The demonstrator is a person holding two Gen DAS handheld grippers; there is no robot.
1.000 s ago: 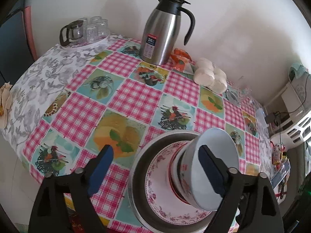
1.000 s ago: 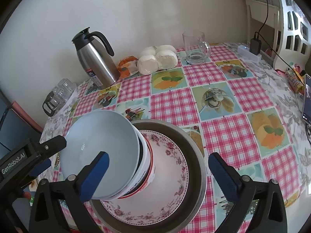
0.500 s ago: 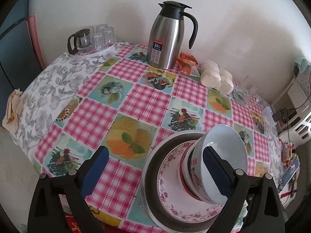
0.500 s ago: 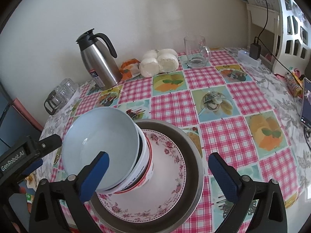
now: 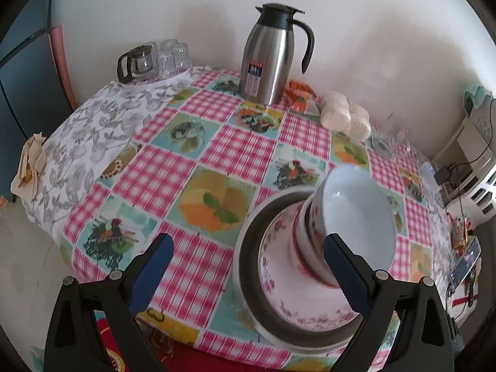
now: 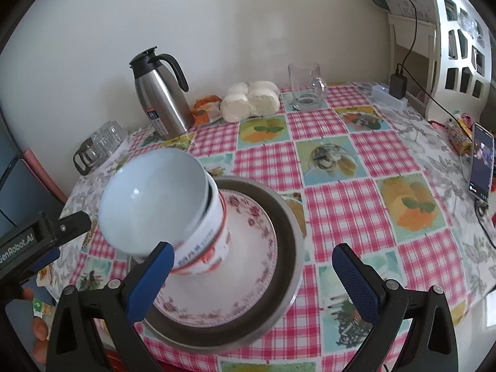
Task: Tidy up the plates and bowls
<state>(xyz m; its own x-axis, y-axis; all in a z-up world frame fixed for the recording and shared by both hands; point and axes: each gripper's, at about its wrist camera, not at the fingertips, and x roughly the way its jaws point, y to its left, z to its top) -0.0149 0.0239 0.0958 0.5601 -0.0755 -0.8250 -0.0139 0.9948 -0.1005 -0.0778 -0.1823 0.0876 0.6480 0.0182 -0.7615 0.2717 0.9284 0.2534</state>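
Observation:
A stack of nested white bowls [image 5: 356, 217] with red print stands on a floral-rimmed plate [image 5: 279, 257], which lies in a wide steel basin [image 5: 248, 248] near the table's front edge. The stack also shows in the right wrist view [image 6: 155, 204], with the plate [image 6: 248, 279] and basin [image 6: 291, 232] under it. My left gripper [image 5: 248, 266] is open, pulled back; its right finger is in front of the bowls. My right gripper [image 6: 252, 274] is open and empty, its jaws either side of the plate, above it. The left gripper's body [image 6: 40, 238] shows at the left.
A steel thermos [image 5: 272, 55], glass cups [image 5: 152, 62], wrapped white buns [image 5: 344, 117] and an orange packet [image 5: 297, 96] stand at the back. A glass mug [image 6: 305, 86], charger [image 6: 396, 85] and phone [image 6: 480, 161] are at the right. A white shelf [image 6: 455, 46] stands beyond.
Both grippers have drawn back and up from the stack, so more of the table shows. The bowls, plate and basin stay in place. Both stay open.

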